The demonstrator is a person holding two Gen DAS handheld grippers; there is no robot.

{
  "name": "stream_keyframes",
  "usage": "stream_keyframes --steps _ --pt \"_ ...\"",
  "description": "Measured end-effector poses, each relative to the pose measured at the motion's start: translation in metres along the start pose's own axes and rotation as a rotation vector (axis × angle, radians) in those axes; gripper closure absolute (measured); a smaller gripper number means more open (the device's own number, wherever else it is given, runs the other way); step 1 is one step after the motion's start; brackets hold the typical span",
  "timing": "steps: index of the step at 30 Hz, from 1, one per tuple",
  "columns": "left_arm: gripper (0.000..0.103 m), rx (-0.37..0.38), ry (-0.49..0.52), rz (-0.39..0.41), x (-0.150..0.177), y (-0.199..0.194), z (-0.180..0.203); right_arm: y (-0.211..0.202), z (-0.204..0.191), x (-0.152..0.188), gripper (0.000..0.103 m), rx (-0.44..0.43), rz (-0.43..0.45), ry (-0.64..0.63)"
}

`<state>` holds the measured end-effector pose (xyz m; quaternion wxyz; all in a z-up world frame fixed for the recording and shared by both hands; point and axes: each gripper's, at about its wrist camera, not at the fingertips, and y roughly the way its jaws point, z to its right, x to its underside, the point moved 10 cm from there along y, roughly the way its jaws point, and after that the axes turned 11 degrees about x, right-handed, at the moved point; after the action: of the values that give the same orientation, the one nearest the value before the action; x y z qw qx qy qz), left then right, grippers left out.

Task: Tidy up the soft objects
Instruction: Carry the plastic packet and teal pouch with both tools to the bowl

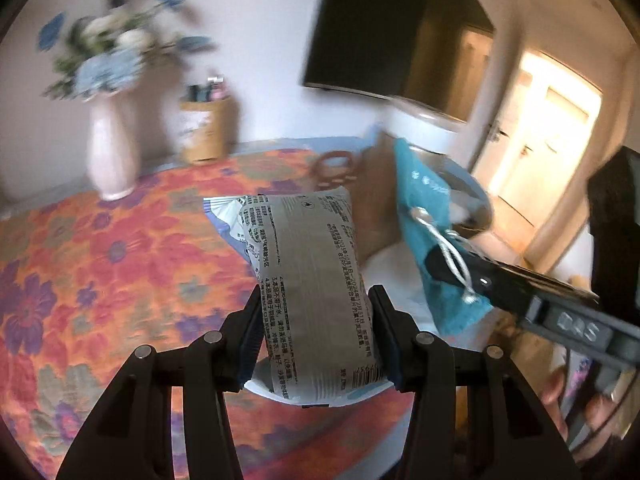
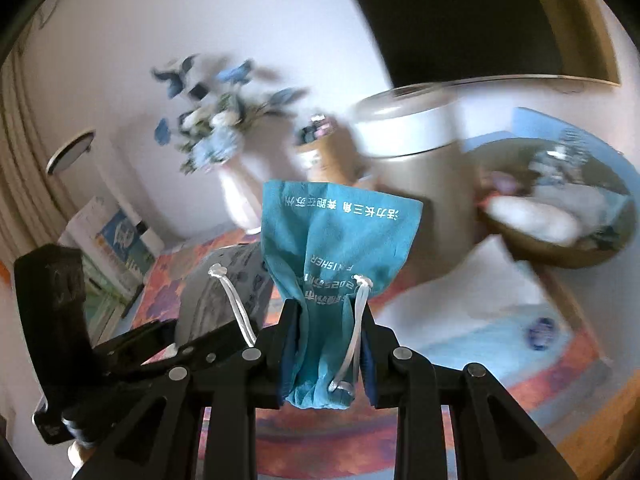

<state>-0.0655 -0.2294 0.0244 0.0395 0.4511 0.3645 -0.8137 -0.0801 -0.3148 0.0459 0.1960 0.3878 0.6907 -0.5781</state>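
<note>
Both claws were loaded at once, probably so two soft things could go to the bin in one trip. The left claw (image 1: pixel 316 332) was clamped on a grey printed packet (image 1: pixel 310 276), held up above the floral surface (image 1: pixel 100 264). The right claw (image 2: pixel 328 344) pinched the gathered neck of a teal drawstring pouch (image 2: pixel 334 252), so it stuck up bunched, near the basket (image 2: pixel 624 236) that already held soft stuff.
</note>
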Motion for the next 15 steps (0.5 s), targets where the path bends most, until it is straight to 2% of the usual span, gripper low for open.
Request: stream_keyframes --steps 5,15 --pt "0.056 0.101 0.043 -0.036 -0.002 0.019 0.049 -0.013 0.062 -0.006 0.076 0.049 -0.018 0.128" --pt "0.056 0.235 0.144 -0.100 -0.029 0.074 0.129 -0.050 0.155 -0.034 0.076 0.173 0.076 0.256"
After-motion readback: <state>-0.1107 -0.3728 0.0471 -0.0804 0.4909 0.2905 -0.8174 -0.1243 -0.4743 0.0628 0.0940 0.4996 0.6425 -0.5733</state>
